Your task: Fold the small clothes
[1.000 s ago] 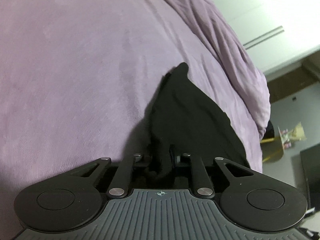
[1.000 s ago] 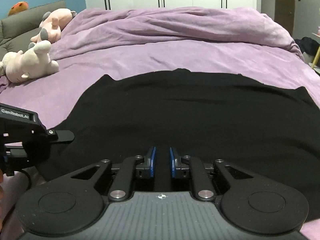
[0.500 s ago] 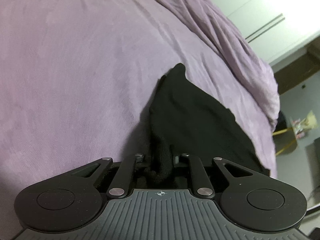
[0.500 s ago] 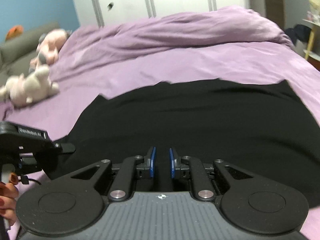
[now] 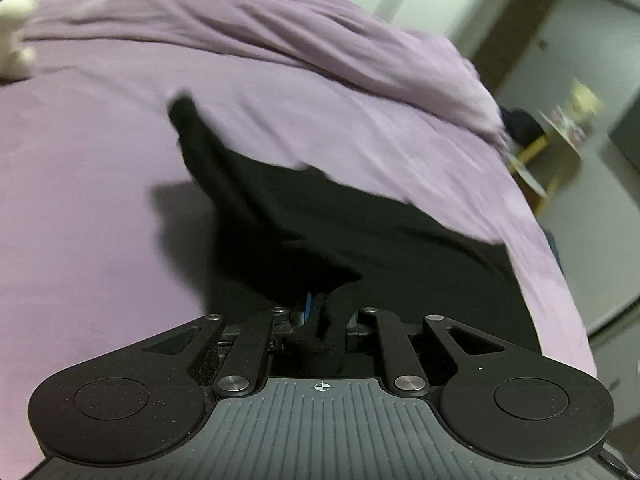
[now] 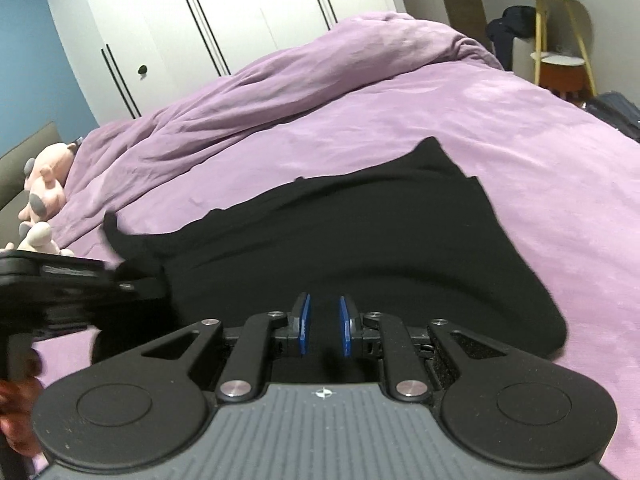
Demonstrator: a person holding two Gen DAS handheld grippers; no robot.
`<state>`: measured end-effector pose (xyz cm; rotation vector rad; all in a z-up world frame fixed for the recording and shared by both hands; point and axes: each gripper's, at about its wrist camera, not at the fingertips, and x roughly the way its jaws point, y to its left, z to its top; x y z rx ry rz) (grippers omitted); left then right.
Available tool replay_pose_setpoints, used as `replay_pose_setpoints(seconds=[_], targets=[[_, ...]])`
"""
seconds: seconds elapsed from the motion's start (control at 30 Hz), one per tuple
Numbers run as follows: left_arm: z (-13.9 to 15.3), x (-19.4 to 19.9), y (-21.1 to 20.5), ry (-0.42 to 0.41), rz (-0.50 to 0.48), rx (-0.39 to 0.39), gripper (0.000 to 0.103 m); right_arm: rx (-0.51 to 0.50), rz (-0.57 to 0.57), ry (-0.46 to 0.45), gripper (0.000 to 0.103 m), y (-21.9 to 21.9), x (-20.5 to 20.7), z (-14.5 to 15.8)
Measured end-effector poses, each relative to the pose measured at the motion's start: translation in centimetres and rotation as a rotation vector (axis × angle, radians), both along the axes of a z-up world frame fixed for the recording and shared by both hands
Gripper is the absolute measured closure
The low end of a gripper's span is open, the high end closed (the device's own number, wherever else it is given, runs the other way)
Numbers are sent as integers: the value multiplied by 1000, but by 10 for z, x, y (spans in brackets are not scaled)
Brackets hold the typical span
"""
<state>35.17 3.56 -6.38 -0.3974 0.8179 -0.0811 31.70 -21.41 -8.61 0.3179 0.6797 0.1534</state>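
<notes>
A black garment point(image 5: 360, 220) lies spread on the purple bed cover point(image 5: 100, 200), with its near edge lifted. My left gripper point(image 5: 324, 320) is shut on a bunched fold of that edge, and the cloth rises from it to a raised corner. In the right wrist view the garment point(image 6: 360, 240) fills the middle. My right gripper point(image 6: 324, 328) is shut on its near edge, with black cloth between the blue pads point(image 6: 303, 330). The left gripper point(image 6: 158, 282) shows at the left, holding the garment's other end. A hand point(image 6: 16, 396) grips its handle.
A rumpled purple duvet point(image 6: 300, 80) is heaped along the far side of the bed. Pink plush toys point(image 6: 44, 188) sit at the far left by a grey headboard. White wardrobe doors point(image 6: 240, 20) stand behind. A yellow side table point(image 6: 560, 40) with dark clothes stands right of the bed.
Both views have rolled and swung sideways. The left gripper has lifted its end of the garment and come closer to the right gripper. The garment now looks narrower and slanted.
</notes>
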Motion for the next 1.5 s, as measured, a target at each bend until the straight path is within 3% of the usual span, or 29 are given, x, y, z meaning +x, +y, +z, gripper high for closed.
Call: replay_pose_setpoints(seconds=[0.1,0.23,0.3,0.43,0.6,0.7,0.77,0.87,0.9,0.97,1.03,1.07,1.13,1.23,1.3,1.5], targets=[[-19,5,-33,22,-61,-5,88,2,-3,3,88,-9,-1,-2],[-40,-1,-47,47,-93,3,82,27,-4,18,88,-18,0,-4],[-33,-11,-44,36,-107,-1,81,55,15,27,86,-19,2,-6],[-10,-41,-26,7,-143,-89,76,153,80,48,80,-13,9,-6],[4,-62,-2,-48,-51,-41,68,283,160,97,67,1,21,-11],[-8,-58,9,7,34,14,68,356,182,151,63,9,31,-18],[-16,-56,16,35,63,10,68,358,194,185,62,17,37,-24],[-30,-53,25,68,62,-97,68,318,216,231,65,31,43,-35],[-33,-51,25,80,65,-117,68,302,223,232,69,35,43,-36],[-38,-49,26,88,65,-126,68,265,246,211,87,40,42,-35],[-39,-48,27,87,61,-139,67,245,255,192,91,40,39,-32],[-39,-50,29,87,58,-144,67,287,250,190,92,35,39,-32],[-38,-54,31,82,55,-160,67,357,232,190,92,23,38,-33],[-42,-57,36,88,57,-178,66,180,234,198,92,30,36,-37],[-44,-59,36,90,49,-170,65,162,257,199,90,32,34,-34],[-38,-69,40,92,33,-172,65,244,229,174,74,18,45,-23]])
